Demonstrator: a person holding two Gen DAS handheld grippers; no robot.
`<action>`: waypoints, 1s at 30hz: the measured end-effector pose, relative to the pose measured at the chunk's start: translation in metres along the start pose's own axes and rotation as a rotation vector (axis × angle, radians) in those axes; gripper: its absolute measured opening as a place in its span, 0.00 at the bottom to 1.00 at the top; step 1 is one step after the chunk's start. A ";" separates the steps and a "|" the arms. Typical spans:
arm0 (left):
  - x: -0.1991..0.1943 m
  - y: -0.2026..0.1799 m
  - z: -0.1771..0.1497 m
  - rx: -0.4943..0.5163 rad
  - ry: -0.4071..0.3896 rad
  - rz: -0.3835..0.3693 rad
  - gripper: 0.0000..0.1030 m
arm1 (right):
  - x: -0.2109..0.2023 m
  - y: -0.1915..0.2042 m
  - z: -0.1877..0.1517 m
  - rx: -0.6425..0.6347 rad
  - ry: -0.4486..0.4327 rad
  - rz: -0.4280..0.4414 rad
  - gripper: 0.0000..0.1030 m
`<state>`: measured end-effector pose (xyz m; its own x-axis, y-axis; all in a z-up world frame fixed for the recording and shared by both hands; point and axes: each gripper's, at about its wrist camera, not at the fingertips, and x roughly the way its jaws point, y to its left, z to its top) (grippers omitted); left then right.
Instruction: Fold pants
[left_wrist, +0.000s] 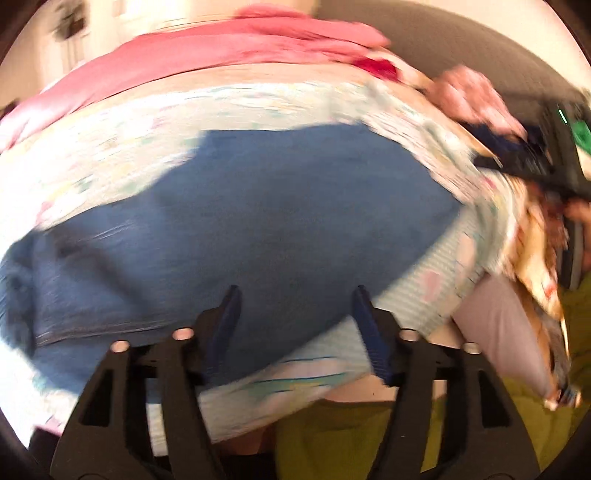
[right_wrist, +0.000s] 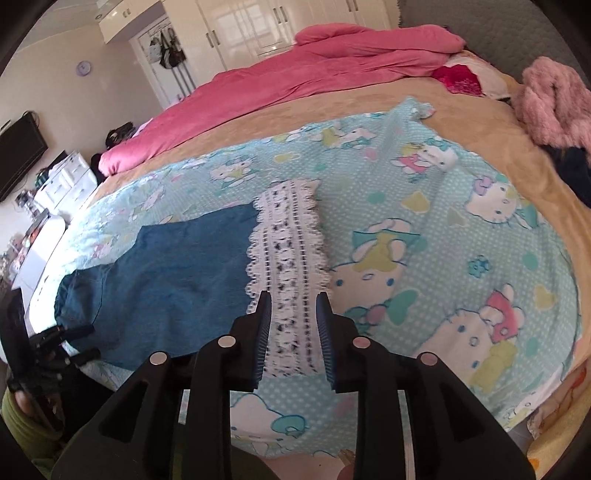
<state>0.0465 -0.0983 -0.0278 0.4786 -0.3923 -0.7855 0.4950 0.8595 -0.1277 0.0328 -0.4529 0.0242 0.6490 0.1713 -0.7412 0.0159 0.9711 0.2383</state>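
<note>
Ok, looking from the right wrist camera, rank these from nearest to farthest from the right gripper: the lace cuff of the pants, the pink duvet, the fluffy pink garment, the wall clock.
1. Lace cuff of the blue pants: just ahead of the right gripper.
2. Fluffy pink garment: upper right, on the bed's edge.
3. Pink duvet: across the bed's far side.
4. Wall clock: upper left, beyond the bed.

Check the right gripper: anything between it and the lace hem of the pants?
Nothing visible. The right gripper is open with the white lace hem of the blue pants directly between its fingers, flat on the cartoon-print sheet. The left gripper sits at the far waist end, clear of it.
</note>
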 end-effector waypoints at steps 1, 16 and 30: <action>-0.002 0.013 -0.001 -0.038 -0.001 0.031 0.61 | 0.005 0.006 0.001 -0.015 0.009 0.011 0.25; -0.020 0.078 -0.006 -0.195 -0.021 0.242 0.67 | 0.039 0.018 -0.018 -0.064 0.122 -0.020 0.35; 0.000 0.061 0.092 -0.164 -0.087 0.079 0.80 | 0.065 0.003 0.096 -0.137 0.019 -0.057 0.44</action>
<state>0.1433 -0.0758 0.0202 0.5756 -0.3422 -0.7426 0.3318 0.9278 -0.1704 0.1483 -0.4548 0.0369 0.6357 0.1174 -0.7630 -0.0527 0.9927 0.1088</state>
